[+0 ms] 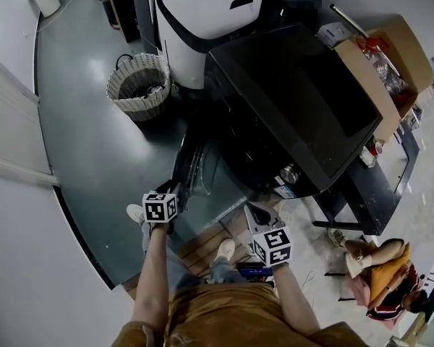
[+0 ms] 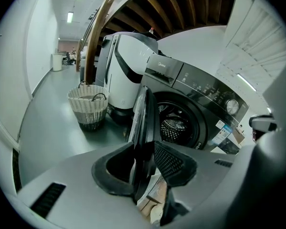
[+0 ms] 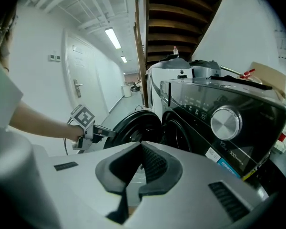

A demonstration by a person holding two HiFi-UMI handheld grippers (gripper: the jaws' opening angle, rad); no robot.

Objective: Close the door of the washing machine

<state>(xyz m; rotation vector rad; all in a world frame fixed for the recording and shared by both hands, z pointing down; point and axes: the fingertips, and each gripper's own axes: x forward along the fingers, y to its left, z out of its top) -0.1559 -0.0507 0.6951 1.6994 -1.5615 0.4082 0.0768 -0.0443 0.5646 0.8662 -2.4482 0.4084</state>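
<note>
The black washing machine (image 1: 296, 92) stands with its round door (image 1: 194, 166) swung out to the left. In the left gripper view the door (image 2: 145, 113) is seen edge-on, and my left gripper (image 2: 144, 148) is shut on its rim; the drum (image 2: 174, 128) shows behind. In the head view my left gripper (image 1: 179, 191) sits at the door's near edge. My right gripper (image 1: 254, 210) hovers in front of the machine, right of the door, shut with nothing in it. The right gripper view has its tips (image 3: 142, 144) together, the door (image 3: 133, 128) ahead and the left gripper (image 3: 96, 131) on the rim.
A wicker basket (image 1: 137, 85) stands on the grey floor left of the machine, next to a white appliance (image 1: 202, 13). A cardboard box (image 1: 387, 56) lies at the machine's right. A person (image 1: 376, 266) sits on the floor at the lower right. Wooden boards (image 1: 202, 246) lie underfoot.
</note>
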